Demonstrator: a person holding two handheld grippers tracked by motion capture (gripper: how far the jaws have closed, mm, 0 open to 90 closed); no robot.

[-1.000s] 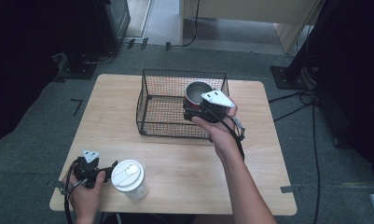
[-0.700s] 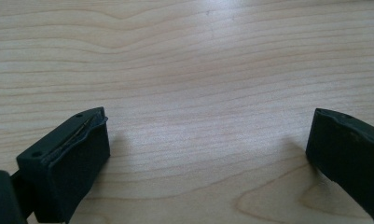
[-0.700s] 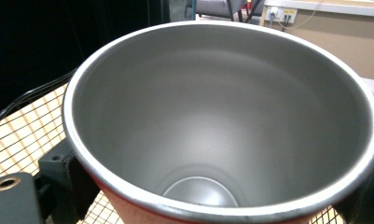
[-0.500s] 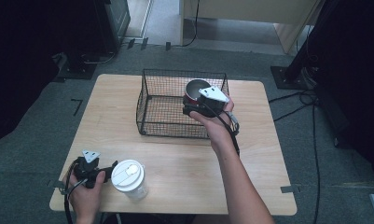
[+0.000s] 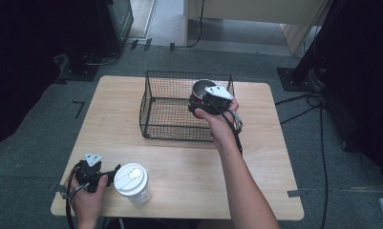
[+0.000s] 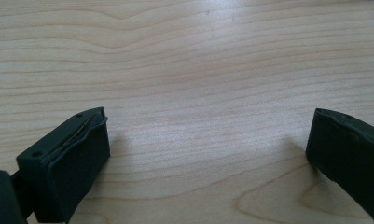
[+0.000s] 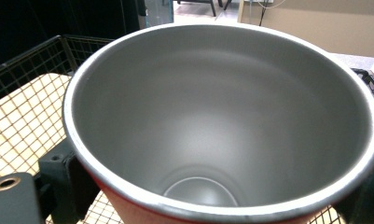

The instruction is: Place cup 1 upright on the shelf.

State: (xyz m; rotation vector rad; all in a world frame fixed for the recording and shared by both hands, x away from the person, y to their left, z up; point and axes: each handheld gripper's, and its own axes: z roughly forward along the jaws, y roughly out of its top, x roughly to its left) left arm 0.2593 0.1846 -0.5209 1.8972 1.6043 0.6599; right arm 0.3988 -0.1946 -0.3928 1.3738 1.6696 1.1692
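Note:
A red cup point(image 5: 199, 92) with a grey metal inside point(image 7: 222, 116) hangs over the right end of the black wire basket point(image 5: 156, 110). My right gripper point(image 5: 201, 104) is shut on the cup, its jaws on either side of the red wall just under the rim. My left gripper point(image 5: 111, 174) rests near the table's front left corner, jaws open on bare wood point(image 6: 208, 121), with one fingertip point(image 6: 77, 154) at the left of its own view. A white lidded cup point(image 5: 132, 182) stands just to its right.
The wooden table point(image 5: 256, 162) is bare in front of and beside the basket. Dark stands and cables lie on the grey carpet around it. My right forearm crosses the table's front right part.
My right gripper has carried the red cup leftward and lower, further over the basket. The left gripper and the white cup have stayed put.

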